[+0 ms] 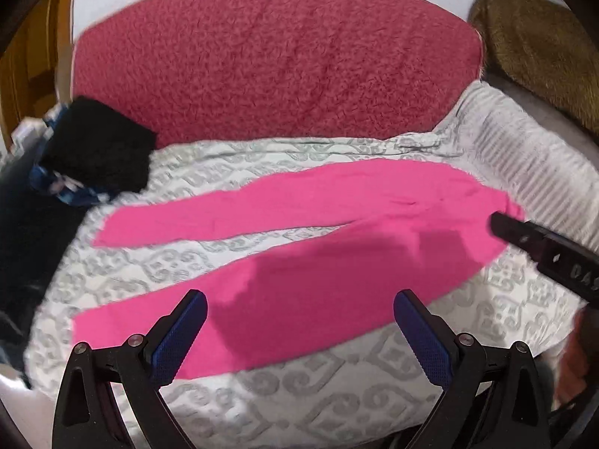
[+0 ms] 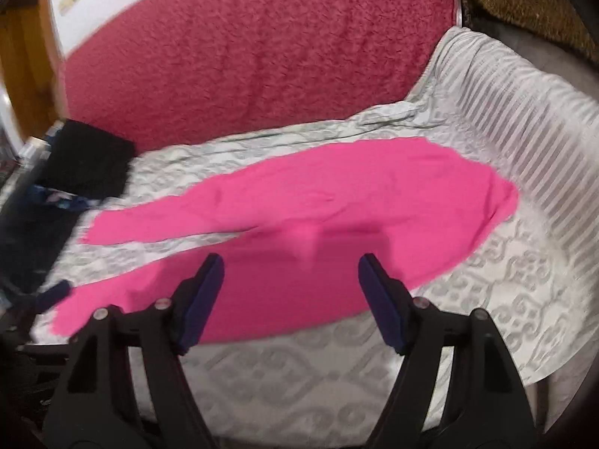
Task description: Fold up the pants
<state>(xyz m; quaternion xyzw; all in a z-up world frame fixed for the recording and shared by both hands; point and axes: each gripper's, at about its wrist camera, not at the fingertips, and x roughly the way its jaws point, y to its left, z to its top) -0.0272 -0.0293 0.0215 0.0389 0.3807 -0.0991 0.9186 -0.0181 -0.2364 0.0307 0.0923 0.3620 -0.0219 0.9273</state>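
Two pink legs of the pants (image 1: pixel 299 258) are spread flat on the patterned bedcover (image 1: pixel 337 393), waist rightward; bare cover is left along the near edge. Left gripper (image 1: pixel 299 333) and right gripper (image 2: pixel 290 299) are held apart, empty, above the near leg

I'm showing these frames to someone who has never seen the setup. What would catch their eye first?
The bright pink pants come first, spread flat across the grey-patterned white bedcover, legs apart and pointing left. Behind them a big dark-red fuzzy cushion fills the back of the scene. Nearest the cameras, the left gripper and right gripper both stand open above the nearer leg, holding nothing.
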